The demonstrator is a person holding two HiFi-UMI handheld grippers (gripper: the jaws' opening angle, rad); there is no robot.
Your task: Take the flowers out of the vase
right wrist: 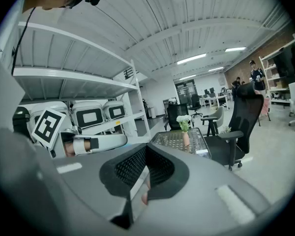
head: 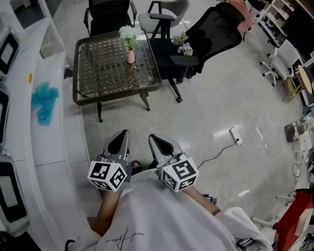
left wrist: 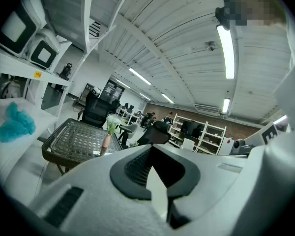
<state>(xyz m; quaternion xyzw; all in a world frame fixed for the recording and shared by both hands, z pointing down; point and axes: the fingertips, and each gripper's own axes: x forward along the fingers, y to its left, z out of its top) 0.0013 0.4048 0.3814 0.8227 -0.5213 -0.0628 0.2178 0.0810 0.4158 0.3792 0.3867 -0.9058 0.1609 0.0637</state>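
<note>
A small pink vase (head: 130,56) with white flowers (head: 129,33) stands on the far right part of a low wicker-topped table (head: 104,72). A second small bunch of flowers (head: 182,44) lies on the black chair beside the table. My left gripper (head: 123,134) and right gripper (head: 153,139) hover side by side close to my body, well short of the table, both shut and holding nothing. In the left gripper view the vase (left wrist: 106,141) and its flowers (left wrist: 111,124) show far beyond the shut left gripper (left wrist: 154,177). From the right gripper (right wrist: 137,182) the vase (right wrist: 186,138) is equally distant.
A white counter (head: 52,140) with box-shaped machines and a blue cloth (head: 44,103) runs along the left. Office chairs (head: 212,33) crowd behind and right of the table. A cable with a plug (head: 234,136) lies on the shiny floor at the right.
</note>
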